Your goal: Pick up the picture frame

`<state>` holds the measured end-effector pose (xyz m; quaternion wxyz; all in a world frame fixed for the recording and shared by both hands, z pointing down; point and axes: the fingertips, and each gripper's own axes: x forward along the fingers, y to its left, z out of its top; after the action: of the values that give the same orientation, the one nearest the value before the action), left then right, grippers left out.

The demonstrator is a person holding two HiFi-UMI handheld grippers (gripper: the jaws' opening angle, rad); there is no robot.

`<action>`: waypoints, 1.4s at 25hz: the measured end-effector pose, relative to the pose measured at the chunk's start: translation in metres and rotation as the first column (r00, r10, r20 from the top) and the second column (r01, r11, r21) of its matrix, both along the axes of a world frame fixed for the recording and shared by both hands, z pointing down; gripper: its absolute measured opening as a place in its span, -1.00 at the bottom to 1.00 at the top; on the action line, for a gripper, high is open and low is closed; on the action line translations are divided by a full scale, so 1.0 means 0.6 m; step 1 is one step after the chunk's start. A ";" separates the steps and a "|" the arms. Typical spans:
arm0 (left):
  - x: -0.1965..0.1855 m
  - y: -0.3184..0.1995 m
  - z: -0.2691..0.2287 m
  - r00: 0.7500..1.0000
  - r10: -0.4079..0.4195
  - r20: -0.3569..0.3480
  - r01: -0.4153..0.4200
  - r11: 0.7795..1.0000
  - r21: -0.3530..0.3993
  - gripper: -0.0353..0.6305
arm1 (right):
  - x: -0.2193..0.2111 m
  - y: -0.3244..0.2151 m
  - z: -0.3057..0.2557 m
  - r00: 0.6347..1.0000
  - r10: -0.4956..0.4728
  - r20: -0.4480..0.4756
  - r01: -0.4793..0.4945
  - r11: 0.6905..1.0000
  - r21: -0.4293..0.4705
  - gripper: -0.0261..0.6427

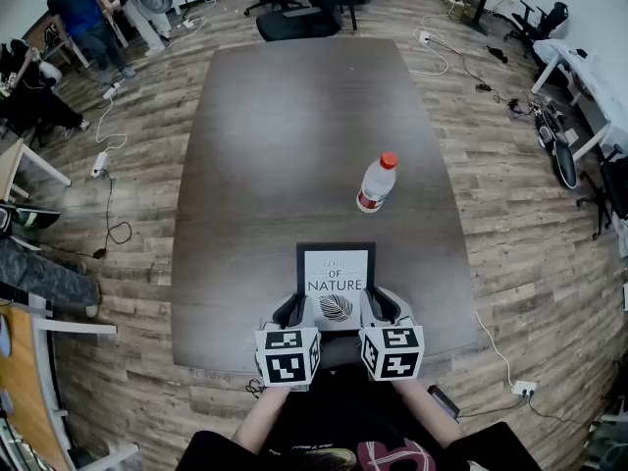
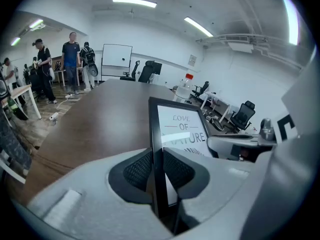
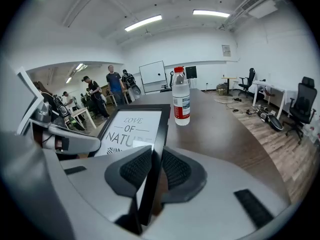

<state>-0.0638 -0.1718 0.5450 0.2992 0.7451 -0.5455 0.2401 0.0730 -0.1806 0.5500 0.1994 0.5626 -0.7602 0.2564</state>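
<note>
Frame [image 1: 336, 281] is pinched at its side edges by left tongs [image 2: 157, 168] and right tongs [image 3: 155, 168]. A bottle [image 1: 377, 182] is stood beyond it on the tabletop [image 1: 275, 145].

A long dark brown table [image 1: 265, 145] with rounded corners stands on the wood-plank floor [image 1: 510, 224]. Its near edge runs just beneath the left gripper [image 1: 293, 309] and the right gripper [image 1: 379, 308]. One clear plastic bottle [image 1: 376, 183] with a red cap and red label stands upright on the tabletop, beyond both grippers and slightly right of the right one.
</note>
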 end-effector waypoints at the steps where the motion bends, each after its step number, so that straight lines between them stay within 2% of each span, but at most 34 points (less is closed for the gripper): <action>1: -0.001 -0.002 -0.007 1.000 0.004 0.006 -0.004 1.000 0.015 -0.67 | -0.001 -0.001 -0.006 1.000 0.002 0.001 -0.002 1.000 0.010 -0.69; 20: -0.001 -0.018 -0.086 1.000 0.012 -0.011 -0.011 0.991 0.136 -0.67 | -0.001 -0.015 -0.092 1.000 0.023 0.009 -0.024 0.991 0.130 -0.69; 35: 0.007 -0.028 -0.159 0.999 0.035 -0.005 -0.032 0.966 0.258 -0.66 | 0.008 -0.020 -0.160 0.999 0.040 0.035 -0.047 0.974 0.223 -0.69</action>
<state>-0.0599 -0.1886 0.4495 0.1980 0.7880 -0.5581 0.1687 0.0775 -0.1927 0.4540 0.1176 0.5942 -0.7747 0.1818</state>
